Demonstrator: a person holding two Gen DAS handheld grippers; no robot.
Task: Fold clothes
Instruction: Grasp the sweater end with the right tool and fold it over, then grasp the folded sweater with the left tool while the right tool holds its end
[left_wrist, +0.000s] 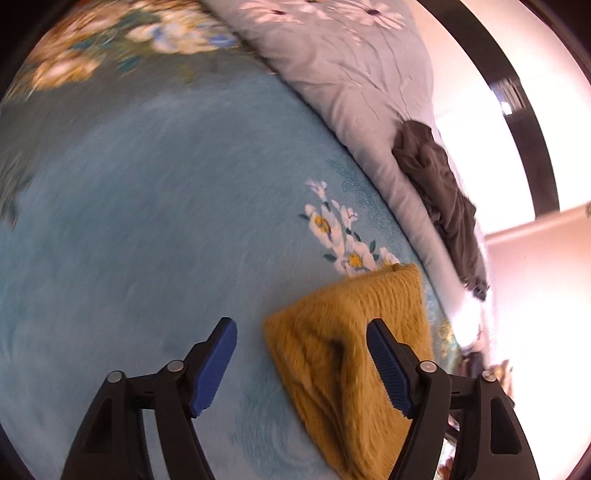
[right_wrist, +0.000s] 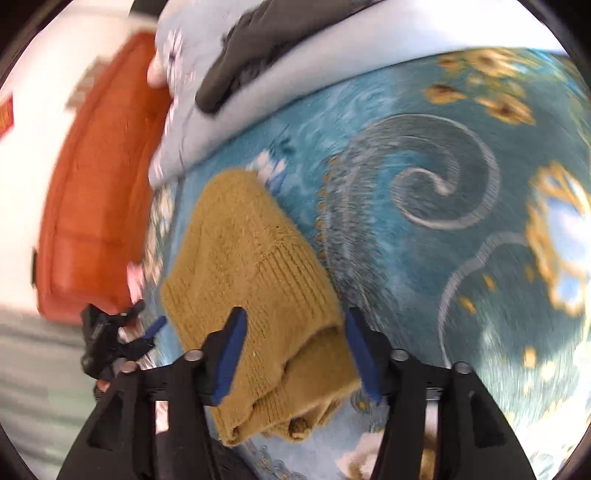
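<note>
Sweater (right_wrist: 255, 291) folded, flat on bedspread (left_wrist: 147, 221). Right gripper (right_wrist: 295, 350) over its near end, jaws wide, empty. Long axis runs away up-left. Left gripper (left_wrist: 303, 365) wide, empty, sweater toward its right finger. Right nearer.

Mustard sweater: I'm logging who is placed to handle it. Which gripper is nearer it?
Right. The right gripper has open jaws on either side of the folded mustard sweater. The left gripper is open too, with the sweater mostly under its right jaw.
</note>
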